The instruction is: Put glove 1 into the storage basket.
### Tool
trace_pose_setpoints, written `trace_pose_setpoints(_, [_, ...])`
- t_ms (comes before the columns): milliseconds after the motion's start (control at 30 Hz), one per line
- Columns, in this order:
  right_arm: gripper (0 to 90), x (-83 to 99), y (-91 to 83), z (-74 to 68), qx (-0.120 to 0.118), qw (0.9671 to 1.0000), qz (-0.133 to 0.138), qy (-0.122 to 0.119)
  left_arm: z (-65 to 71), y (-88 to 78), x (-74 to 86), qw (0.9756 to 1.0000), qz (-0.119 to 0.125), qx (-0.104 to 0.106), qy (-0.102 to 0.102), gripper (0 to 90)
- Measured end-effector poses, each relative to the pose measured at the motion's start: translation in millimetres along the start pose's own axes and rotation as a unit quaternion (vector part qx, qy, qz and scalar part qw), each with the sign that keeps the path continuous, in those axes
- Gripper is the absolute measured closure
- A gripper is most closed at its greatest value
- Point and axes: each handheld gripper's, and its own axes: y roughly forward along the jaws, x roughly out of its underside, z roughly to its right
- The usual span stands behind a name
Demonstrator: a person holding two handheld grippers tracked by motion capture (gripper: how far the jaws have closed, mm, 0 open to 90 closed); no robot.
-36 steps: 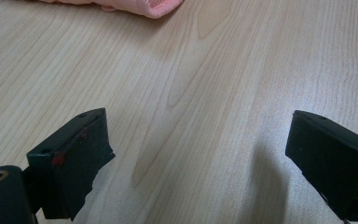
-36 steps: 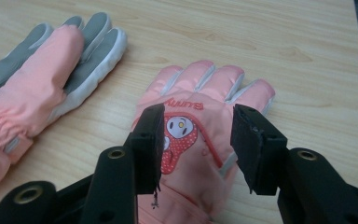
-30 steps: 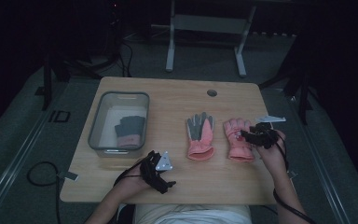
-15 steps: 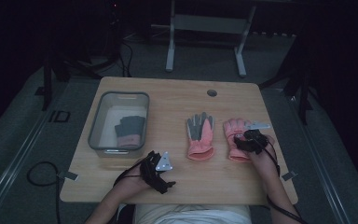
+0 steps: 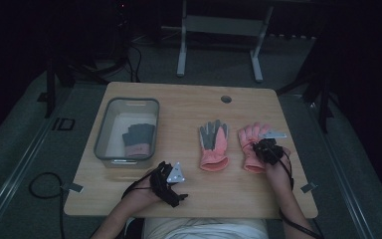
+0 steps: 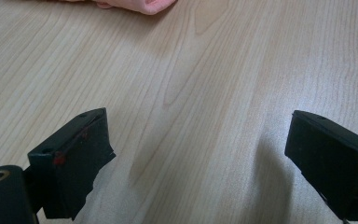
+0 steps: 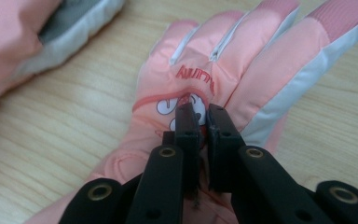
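Right hand-held gripper (image 7: 199,122) pinches pink glove (image 7: 223,70), angled down.

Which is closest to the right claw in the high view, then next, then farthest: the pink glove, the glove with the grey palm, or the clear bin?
1. Pink glove: right under the right claw, which has just pinched shut on its back.
2. Glove with the grey palm: next to it, toward the table's middle.
3. Clear bin: far across on the left side, with a dark glove inside.

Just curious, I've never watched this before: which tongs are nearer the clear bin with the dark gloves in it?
Left. The left tongs rest just below the bin; the right tongs pinch a pink glove far across.
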Motion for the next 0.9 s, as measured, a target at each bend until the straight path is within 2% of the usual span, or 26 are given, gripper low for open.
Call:
trace_pose_setpoints(200, [85.9, -9.7, -9.9, 1.2, 0.001, 0.9998, 0.013, 0.014, -1.2, 0.6, 1.6, 1.0000, 0.002, 0.005, -0.002, 6.4])
trace_pose_setpoints(233, [86.0, -17.8, -18.3, -0.2, 0.005, 0.9996, 0.021, 0.019, -1.0, 0.7, 1.6, 1.0000, 0.002, 0.005, -0.003, 6.4])
trace_pose_setpoints(467, [86.0, -48.0, -48.3, -9.2, 0.012, 0.9983, 0.054, 0.017, -0.9, -0.1, 1.1, 1.0000, 0.003, 0.003, -0.002, 6.4])
trace_pose_setpoints(667, [86.0, -75.4, -70.9, -25.7, 0.009, 0.9964, 0.084, 0.011, -0.7, -0.1, 1.1, 1.0000, 0.003, 0.003, 0.000, 6.3])
trace_pose_setpoints(800, [86.0, -89.3, -78.2, -39.8, 0.001, 0.9952, 0.097, 0.008, -1.2, -0.2, 1.2, 1.0000, 0.003, 0.002, 0.001, 6.4])
trace_pose_setpoints(900, [85.9, -96.6, -76.5, -53.7, -0.012, 0.9949, 0.100, 0.004, -1.4, -0.6, 1.4, 1.0000, 0.004, 0.002, 0.001, 6.4])
